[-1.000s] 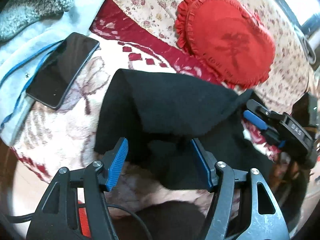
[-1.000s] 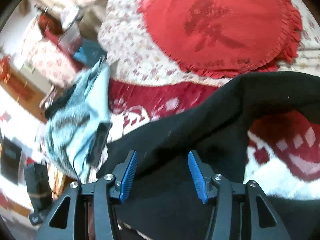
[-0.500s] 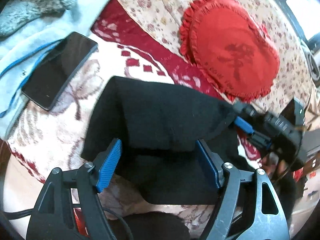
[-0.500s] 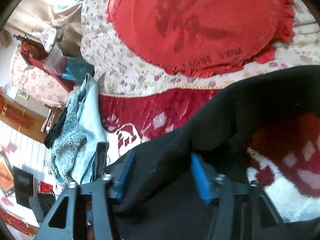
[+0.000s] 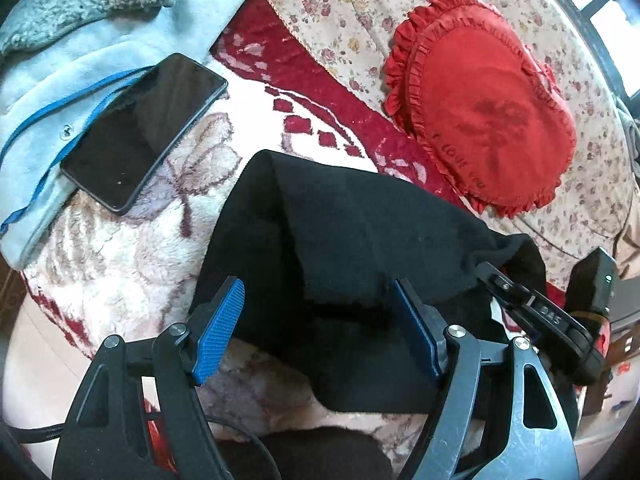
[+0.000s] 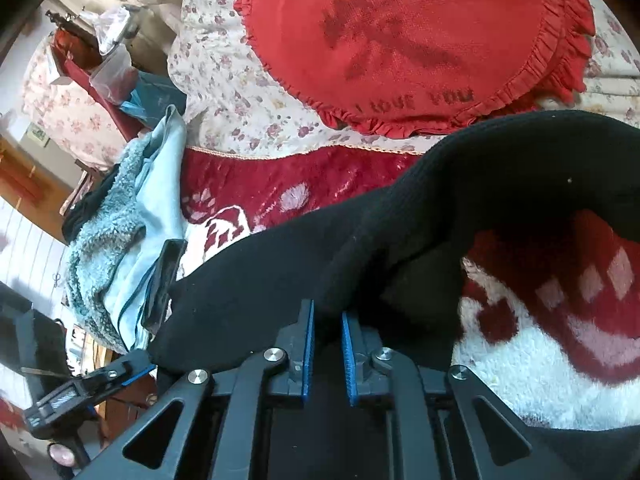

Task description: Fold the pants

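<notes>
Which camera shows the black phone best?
The left wrist view: the phone lies face up, whole, partly on the light blue garment. The right wrist view shows the phone only edge-on beside the black pants.

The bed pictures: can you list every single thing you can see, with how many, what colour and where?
pants: one, black, partly folded on the blanket, front and middle
blanket: one, white and red, fluffy, under the pants
heart pillow: one, red, frilly edge, on the flowery sheet behind the pants
flowery sheet: one, cream with small flowers, at the back
phone: one, black, lying on the blue jacket's edge, left of the pants
jacket: one, light blue, fuzzy lining, far left
left gripper: black with blue pads, open over the pants
right gripper: black with blue pads, has just been closing, pinching a pants fold
</notes>
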The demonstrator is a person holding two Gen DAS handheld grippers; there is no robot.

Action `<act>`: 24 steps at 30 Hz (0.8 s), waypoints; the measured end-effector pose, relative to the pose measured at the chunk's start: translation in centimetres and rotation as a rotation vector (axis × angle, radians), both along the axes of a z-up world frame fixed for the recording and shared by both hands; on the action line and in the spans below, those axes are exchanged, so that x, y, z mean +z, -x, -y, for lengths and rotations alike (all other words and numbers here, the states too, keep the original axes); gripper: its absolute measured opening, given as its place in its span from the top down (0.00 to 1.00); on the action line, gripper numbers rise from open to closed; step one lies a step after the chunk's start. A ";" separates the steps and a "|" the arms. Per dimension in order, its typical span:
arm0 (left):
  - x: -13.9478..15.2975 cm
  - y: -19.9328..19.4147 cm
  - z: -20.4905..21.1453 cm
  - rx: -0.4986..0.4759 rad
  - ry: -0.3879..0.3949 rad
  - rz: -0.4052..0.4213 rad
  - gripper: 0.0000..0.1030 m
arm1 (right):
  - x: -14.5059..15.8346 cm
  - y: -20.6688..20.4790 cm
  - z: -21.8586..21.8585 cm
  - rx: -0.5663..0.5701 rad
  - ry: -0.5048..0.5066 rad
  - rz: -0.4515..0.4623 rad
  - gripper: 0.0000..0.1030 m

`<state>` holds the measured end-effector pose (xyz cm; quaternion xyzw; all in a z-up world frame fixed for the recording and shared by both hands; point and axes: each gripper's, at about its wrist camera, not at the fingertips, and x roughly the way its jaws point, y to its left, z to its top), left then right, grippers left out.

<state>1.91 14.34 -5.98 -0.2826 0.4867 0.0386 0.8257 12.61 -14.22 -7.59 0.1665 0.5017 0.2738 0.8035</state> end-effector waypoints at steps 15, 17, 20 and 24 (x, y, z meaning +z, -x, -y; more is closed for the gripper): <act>0.8 -3.7 0.8 -0.091 -0.060 0.043 0.79 | 0.9 -1.1 0.9 -0.036 -0.094 0.031 0.94; 1.8 -3.5 0.4 -0.105 -0.063 0.068 0.85 | 2.3 0.0 0.7 -0.018 -0.080 0.073 0.95; 3.6 -3.0 -0.3 -0.118 -0.089 0.110 0.93 | 5.0 2.2 0.5 0.016 -0.076 0.137 0.95; 4.8 -1.4 -1.7 -0.160 -0.103 0.132 0.93 | 8.2 6.7 -0.3 0.101 -0.048 0.202 0.95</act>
